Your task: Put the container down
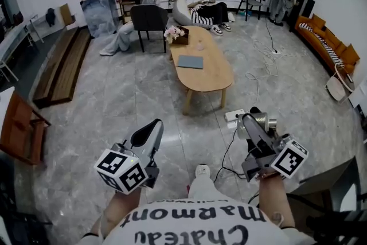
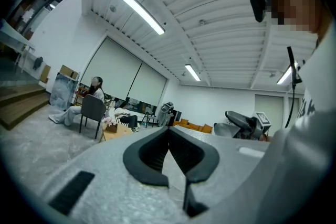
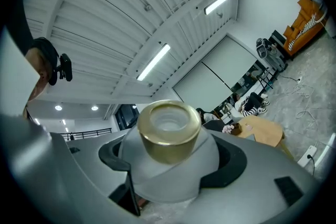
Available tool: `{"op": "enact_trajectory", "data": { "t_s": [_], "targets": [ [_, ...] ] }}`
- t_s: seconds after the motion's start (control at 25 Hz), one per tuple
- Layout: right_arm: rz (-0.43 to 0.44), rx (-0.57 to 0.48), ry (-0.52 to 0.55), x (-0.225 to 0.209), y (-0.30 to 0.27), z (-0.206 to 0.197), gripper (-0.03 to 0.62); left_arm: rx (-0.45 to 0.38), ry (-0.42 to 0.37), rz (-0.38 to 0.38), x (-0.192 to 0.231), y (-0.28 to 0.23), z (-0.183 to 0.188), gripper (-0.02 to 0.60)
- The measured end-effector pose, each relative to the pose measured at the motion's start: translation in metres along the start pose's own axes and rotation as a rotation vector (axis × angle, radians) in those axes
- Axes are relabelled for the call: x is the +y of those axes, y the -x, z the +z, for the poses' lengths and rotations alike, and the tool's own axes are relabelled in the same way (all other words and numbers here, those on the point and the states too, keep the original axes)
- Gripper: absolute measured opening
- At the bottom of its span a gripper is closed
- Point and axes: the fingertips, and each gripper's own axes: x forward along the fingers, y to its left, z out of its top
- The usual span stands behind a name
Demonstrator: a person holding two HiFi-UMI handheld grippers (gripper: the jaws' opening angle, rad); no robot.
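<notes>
A white container [image 3: 173, 176] with a gold cap [image 3: 168, 131] sits between the jaws of my right gripper [image 3: 176, 168], which is shut on its body with the cap pointing away from the camera. In the head view that gripper [image 1: 252, 121] is held at the lower right above the floor, and the container [image 1: 262, 122] shows at its tip. My left gripper [image 1: 150, 130] is at the lower left, level with the right one. Its jaws are shut, tips touching and nothing between them [image 2: 169, 140].
An oval wooden coffee table [image 1: 213, 73] stands ahead with a grey flat case and flowers on it. A power strip [image 1: 234, 115] and cables lie on the marble floor near my right gripper. People sit at the far end. An orange sofa [image 1: 328, 43] lines the right wall.
</notes>
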Motion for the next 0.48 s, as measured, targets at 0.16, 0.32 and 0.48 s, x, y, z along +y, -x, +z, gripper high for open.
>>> {"op": "enact_trajectory", "data": {
  "t_s": [0.16, 0.32, 0.48],
  "targets": [
    [-0.019, 0.034, -0.009, -0.035, -0.027, 0.000, 0.342, 0.000, 0.018, 0.051, 0.027, -0.021, 0.000, 0.014],
    [-0.007, 0.049, -0.028, -0.075, -0.057, 0.012, 0.342, -0.016, 0.027, 0.068, 0.046, -0.059, 0.003, 0.014],
    [0.026, 0.072, -0.013, -0.113, -0.095, 0.029, 0.342, -0.034, 0.017, 0.068, 0.060, -0.109, 0.009, 0.014]
  ]
}}
